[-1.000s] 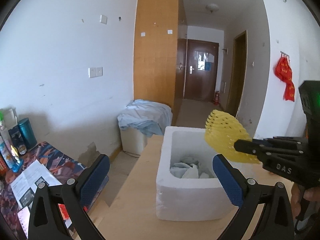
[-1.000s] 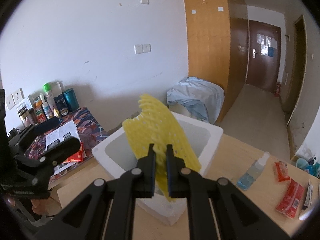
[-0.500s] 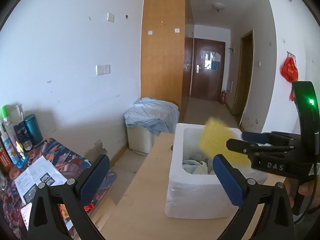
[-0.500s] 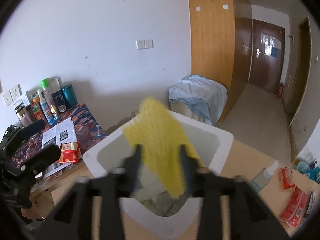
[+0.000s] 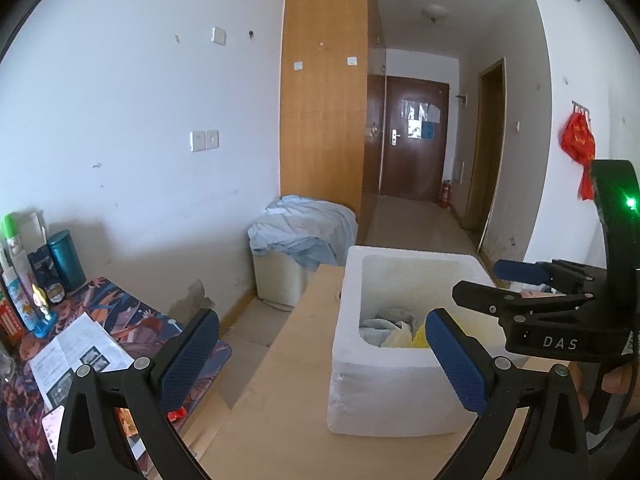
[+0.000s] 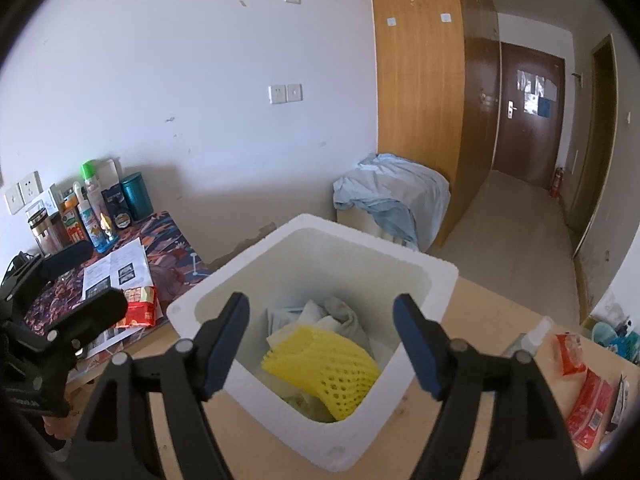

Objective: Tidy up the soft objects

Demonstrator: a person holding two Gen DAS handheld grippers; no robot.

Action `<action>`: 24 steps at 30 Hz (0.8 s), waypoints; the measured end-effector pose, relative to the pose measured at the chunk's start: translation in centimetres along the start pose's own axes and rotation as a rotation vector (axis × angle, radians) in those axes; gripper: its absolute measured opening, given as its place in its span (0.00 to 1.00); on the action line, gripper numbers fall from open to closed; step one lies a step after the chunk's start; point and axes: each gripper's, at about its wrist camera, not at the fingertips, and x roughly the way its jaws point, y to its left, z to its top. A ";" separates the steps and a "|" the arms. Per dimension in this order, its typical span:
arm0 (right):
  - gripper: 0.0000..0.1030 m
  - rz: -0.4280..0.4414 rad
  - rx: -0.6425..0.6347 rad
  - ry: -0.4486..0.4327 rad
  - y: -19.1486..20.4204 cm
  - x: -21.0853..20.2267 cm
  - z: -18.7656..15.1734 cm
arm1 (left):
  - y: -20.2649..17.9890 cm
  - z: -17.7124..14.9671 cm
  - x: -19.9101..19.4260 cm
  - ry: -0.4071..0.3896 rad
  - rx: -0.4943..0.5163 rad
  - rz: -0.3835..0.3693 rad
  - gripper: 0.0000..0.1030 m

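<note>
Blue-padded, the right gripper [image 6: 322,340] hangs above the white foam box [image 6: 436,280], jaws opening with nothing between them. Below lies the yellow foam net [image 6: 324,364], atop crumpled cloths [image 6: 340,312] inside. Beside the box, the left gripper [image 5: 320,354] gapes empty.

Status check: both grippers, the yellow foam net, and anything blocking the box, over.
Left gripper open, empty. Right gripper opening above white foam box, nothing between its jaws. Yellow foam net lies inside. Nothing blocking.
</note>
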 end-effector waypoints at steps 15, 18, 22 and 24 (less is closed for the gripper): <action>1.00 0.000 0.039 -0.037 0.0 -2.3 -0.4 | -0.2 -0.2 -0.5 0.013 -0.004 0.007 1.00; 1.00 -0.003 0.041 -0.049 0.1 -3.1 -0.6 | -0.4 -0.2 -1.0 0.009 0.003 0.000 1.00; 1.00 -0.011 0.038 -0.075 0.2 -4.8 -0.9 | -0.8 -0.2 -1.7 0.006 0.008 -0.006 1.00; 1.00 -0.015 0.041 -0.090 0.2 -5.9 -1.1 | -1.2 -0.2 -2.1 0.001 0.011 -0.014 1.00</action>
